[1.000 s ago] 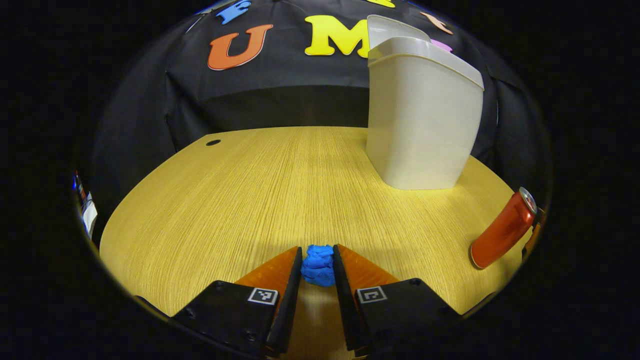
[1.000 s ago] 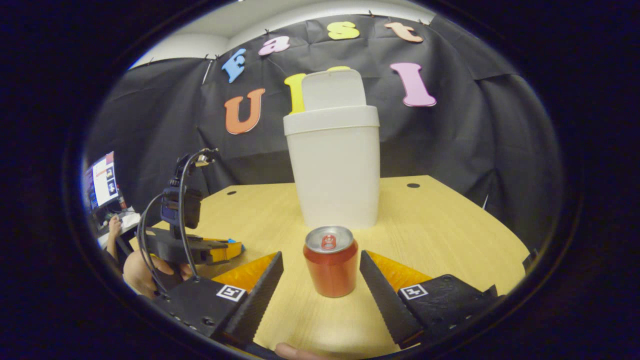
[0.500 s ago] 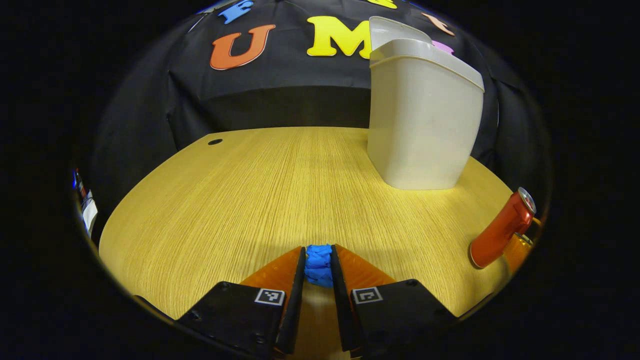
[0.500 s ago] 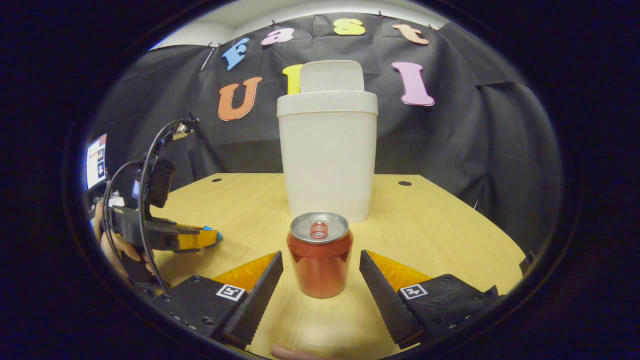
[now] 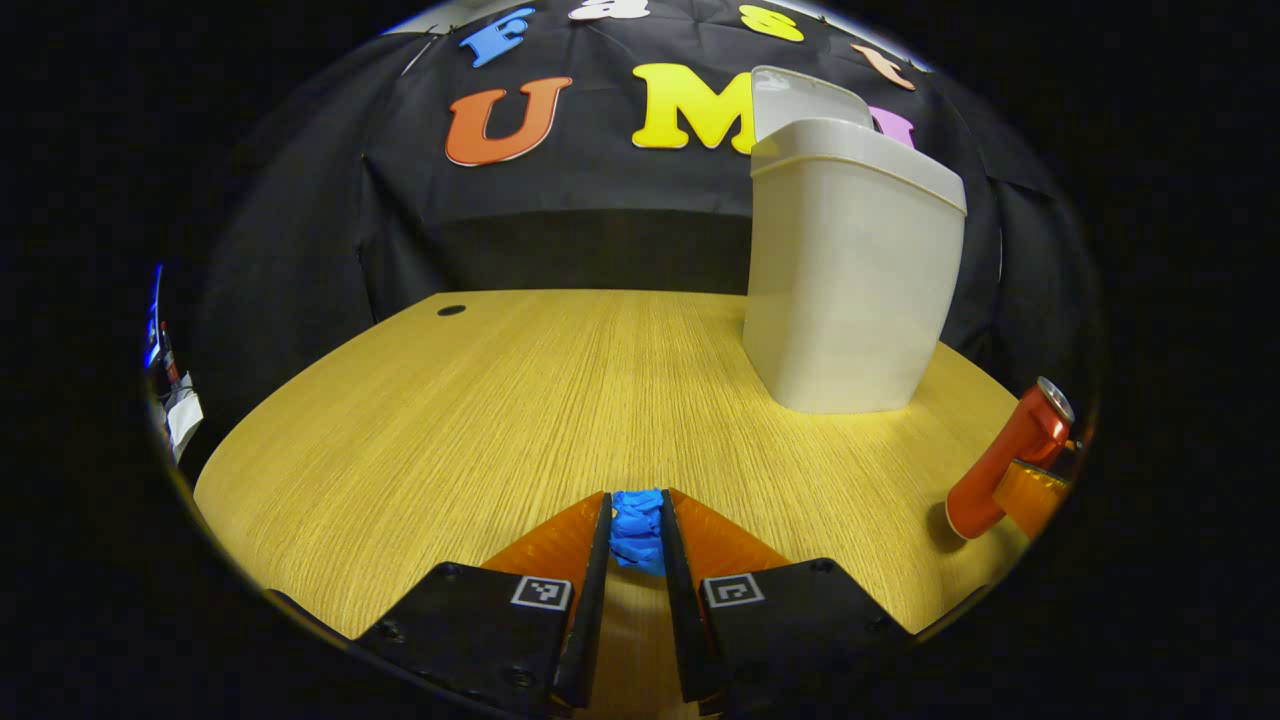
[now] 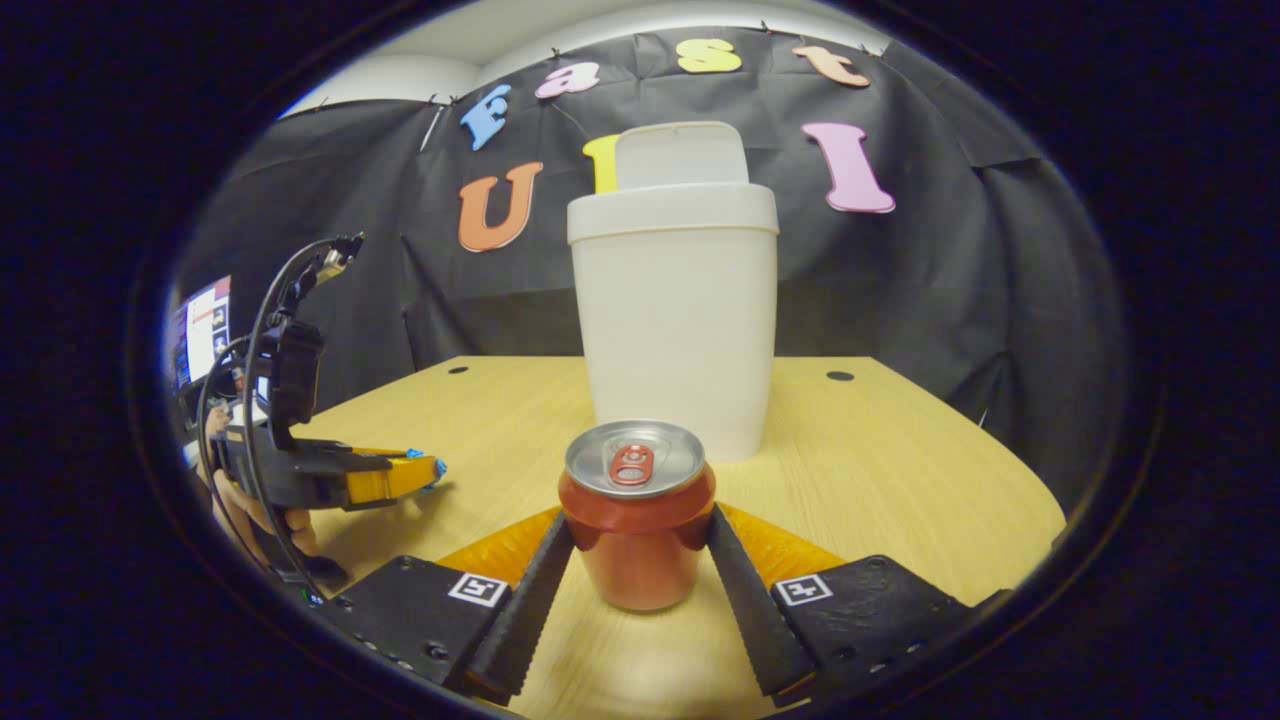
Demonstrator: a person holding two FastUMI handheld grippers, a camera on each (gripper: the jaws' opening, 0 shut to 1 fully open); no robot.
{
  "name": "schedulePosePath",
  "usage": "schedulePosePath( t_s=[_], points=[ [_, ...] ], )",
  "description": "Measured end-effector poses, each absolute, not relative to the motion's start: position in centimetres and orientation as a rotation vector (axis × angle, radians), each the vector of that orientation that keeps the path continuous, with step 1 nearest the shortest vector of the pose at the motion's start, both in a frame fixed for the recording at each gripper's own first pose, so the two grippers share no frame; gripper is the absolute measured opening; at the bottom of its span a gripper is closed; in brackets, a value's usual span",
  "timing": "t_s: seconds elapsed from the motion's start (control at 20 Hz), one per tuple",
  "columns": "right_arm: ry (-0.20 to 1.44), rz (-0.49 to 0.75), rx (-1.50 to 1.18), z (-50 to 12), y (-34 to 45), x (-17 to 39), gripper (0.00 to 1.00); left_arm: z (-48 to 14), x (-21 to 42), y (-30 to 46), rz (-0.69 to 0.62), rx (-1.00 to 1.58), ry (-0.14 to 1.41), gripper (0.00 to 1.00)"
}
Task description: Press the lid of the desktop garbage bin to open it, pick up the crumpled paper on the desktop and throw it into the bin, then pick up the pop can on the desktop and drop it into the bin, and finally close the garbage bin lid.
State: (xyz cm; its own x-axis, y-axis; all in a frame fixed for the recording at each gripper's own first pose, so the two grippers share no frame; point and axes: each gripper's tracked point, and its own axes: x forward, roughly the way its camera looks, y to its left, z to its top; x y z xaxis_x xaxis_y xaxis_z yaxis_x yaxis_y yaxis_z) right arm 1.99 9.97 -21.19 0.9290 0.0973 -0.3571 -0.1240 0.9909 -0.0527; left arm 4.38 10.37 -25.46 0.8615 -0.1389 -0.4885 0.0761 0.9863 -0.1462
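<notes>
My left gripper is shut on the blue crumpled paper, low over the wooden desktop. The white garbage bin stands ahead to the right with its lid flipped up. The red pop can is at the far right. In the right gripper view the pop can stands upright between my right gripper's fingers, and both press on its sides. Behind the can is the bin with its lid raised. At the left, the left gripper holds the paper.
A hand holds the left gripper, with a cable looping above it. A monitor is at the far left beyond the desk. Small round holes mark the desktop near its back edge.
The left gripper squeezed tighter on the paper and rose slightly. The right gripper moved forward around the can, and its fingers came in from wide apart onto the can's sides.
</notes>
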Motion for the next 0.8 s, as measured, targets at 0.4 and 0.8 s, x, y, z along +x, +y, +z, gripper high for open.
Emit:
schedulePosePath(
  t_s=[0.4,0.8],
  points=[
    [0.199,0.136,-0.126,-12.3,9.9,1.2,0.78,-20.8,2.7,9.1,-0.089,-0.1,0.413,0.3],
    [0.133,0.181,-0.122,-3.8,12.1,0.7,0.76,-8.7,1.8,7.8,-0.109,-0.107,0.253,0.27]
  ],
)
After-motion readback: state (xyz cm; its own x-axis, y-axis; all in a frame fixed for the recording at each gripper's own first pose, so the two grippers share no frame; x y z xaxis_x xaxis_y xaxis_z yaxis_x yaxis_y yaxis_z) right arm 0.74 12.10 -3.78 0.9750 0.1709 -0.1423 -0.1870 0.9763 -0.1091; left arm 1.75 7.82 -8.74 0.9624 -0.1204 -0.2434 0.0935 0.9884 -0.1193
